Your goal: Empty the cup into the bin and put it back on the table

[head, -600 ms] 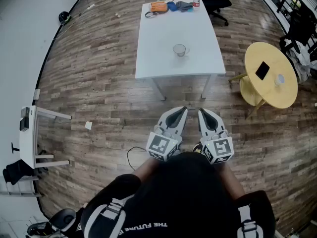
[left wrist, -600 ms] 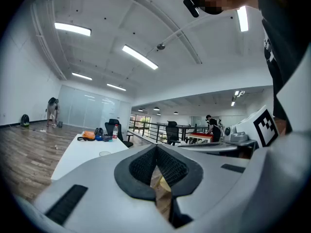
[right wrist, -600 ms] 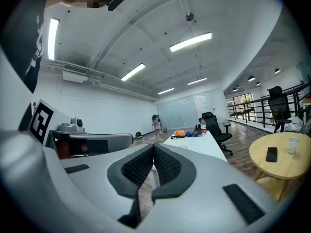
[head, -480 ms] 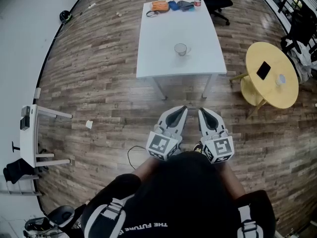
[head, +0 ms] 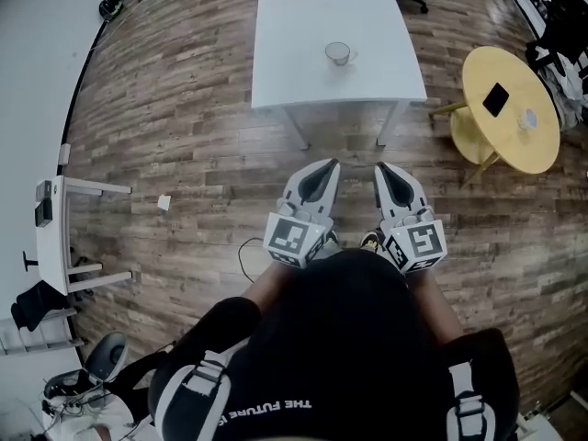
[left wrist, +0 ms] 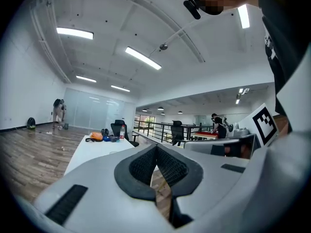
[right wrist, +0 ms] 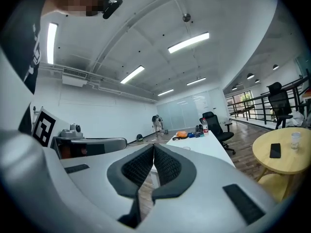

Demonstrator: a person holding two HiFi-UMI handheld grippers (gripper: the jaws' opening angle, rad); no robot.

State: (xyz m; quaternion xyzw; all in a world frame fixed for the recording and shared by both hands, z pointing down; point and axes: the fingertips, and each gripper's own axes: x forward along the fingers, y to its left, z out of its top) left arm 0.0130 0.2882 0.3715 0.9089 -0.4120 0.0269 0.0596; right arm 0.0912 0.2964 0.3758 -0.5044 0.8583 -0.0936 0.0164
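Sitting toward the near end of the white table (head: 294, 72), the cup (head: 337, 52) is well apart from me. My left gripper (head: 326, 168) and right gripper (head: 384, 170) are both fully closed on nothing. I should step close, open one before reaching, and keep the cup upright. No bin is in sight.

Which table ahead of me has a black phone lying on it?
The round yellow table on the right; the phone lies on its top. The long white table holds the cup.
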